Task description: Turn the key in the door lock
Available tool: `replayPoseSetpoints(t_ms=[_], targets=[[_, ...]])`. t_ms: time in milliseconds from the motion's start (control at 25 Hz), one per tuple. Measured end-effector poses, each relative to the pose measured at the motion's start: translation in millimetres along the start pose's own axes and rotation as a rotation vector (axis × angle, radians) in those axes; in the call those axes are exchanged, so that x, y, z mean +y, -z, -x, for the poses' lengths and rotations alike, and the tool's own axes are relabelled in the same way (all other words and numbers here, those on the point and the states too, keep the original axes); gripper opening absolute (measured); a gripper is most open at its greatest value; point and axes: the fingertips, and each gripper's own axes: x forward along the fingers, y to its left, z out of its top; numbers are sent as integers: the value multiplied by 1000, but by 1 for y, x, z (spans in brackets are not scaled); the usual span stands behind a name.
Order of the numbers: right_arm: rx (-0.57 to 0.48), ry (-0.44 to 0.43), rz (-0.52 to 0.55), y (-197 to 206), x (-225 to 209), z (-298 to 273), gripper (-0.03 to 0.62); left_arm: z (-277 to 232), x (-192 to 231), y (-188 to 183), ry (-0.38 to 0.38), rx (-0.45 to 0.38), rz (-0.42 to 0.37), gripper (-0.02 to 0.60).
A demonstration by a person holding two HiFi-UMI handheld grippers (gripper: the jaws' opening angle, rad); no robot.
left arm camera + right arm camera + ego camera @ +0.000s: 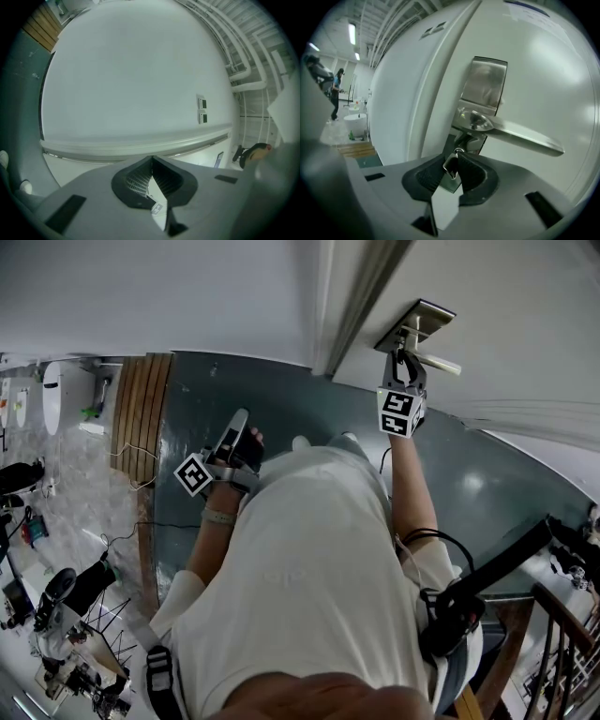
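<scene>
Plainly, the right tongs [453,158] are pinched onto the bow of a small silver metal key [450,169], the jaws parted only by its thickness. The key sits in the keyhole at the bottom of the brushed-steel rectangular lock plate [483,86], just under the silver lever handle [525,136] on the white door [543,65]. The key looks light, stiff and smooth, so it may slip between the pads if the lock resists. The flat bow is the place to hold it, gripped across its faces and rolled about the shaft's line without levering sideways. The left tongs [152,159] are closed, tips meeting on nothing, well apart from the lock. No brand or legible writing shows on lock or key. The black-and-white marker cube [397,413] carries only square patterns.
</scene>
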Motion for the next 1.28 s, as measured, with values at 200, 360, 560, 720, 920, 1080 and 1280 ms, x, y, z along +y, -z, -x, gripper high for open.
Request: replayPoseSetpoints(t_ms=[200, 360, 560, 720, 920, 1080, 1280], targets=[[-44, -93, -434, 4, -11, 2, 69, 1, -2, 2, -4, -2, 3, 8], [-68, -154, -674, 7, -13, -2, 71, -1, 2, 2, -7, 4, 4, 9], [-75, -211, -901, 9, -12, -4, 71, -1, 7, -1, -13, 7, 3, 8], [-84, -260, -1096, 8, -12, -4, 71, -3, 7, 0, -11, 9, 6, 9], [-86, -313, -1333, 11, -14, -2, 71, -4, 7, 1, -9, 5, 20, 9], [-91, -350, -1479, 13, -16, -2, 71, -4, 6, 0, -12, 6, 20, 9], [-96, -396, -1703, 18, -16, 1, 72, -4, 7, 2, -11, 11, 20, 8]])
